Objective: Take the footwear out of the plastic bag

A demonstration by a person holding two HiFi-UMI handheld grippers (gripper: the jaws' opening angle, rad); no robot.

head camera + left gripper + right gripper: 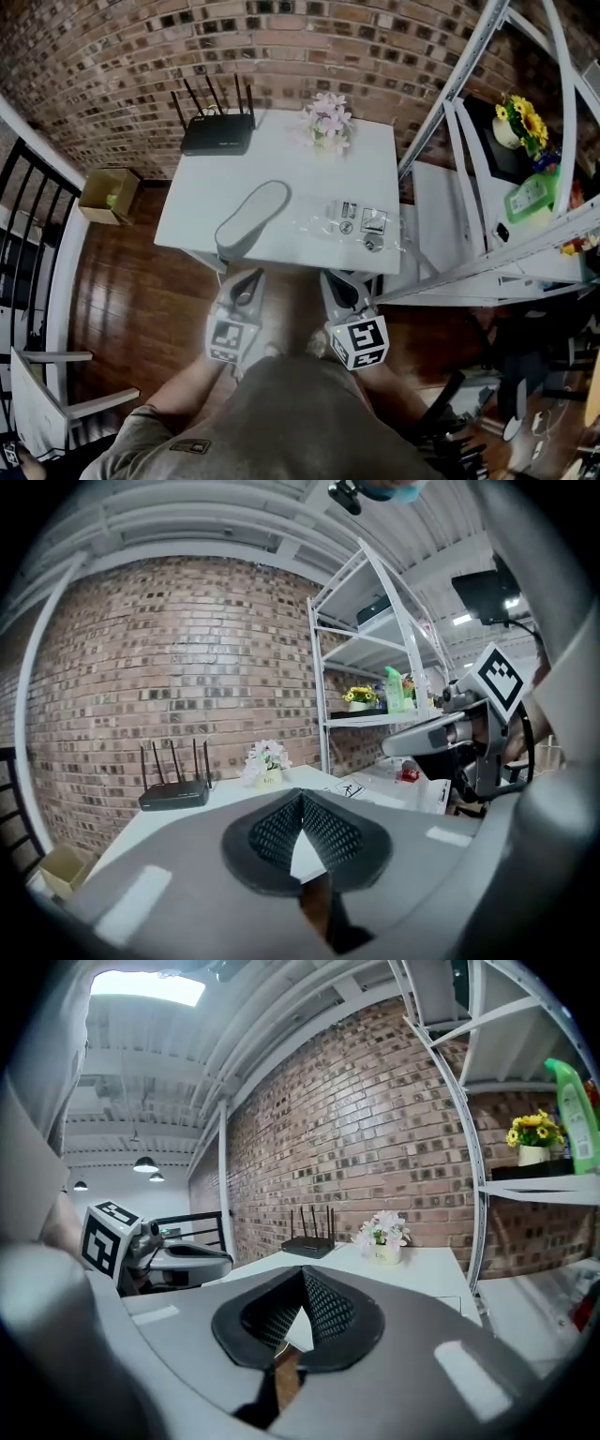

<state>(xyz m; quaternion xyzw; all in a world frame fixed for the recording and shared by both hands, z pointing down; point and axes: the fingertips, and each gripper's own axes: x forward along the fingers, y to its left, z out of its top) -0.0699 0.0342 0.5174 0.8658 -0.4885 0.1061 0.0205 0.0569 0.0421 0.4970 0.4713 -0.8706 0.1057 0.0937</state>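
Remote session, head view: I hold the left gripper point(246, 281) and the right gripper point(345, 283) side by side just off the near edge of the white tabletop point(281, 159). Each has its jaws pressed together on nothing, and both point across the tabletop toward the red-brown brick wall point(141, 56).

The grey slip-on shoe point(251, 217) lies outside the bag on the near-left part of the tabletop. One end sits close to the near edge and the other angles toward the middle. Just beside it, toward the near-right corner, the clear plastic bag point(352, 223) with printed labels lies flat.

A black router with four upright antennas point(217, 133) stands at the far-left corner. A small pot of pale pink flowers point(328, 122) stands by the far edge. A white metal shelf rack point(469, 84) rises beyond the tabletop's right edge.
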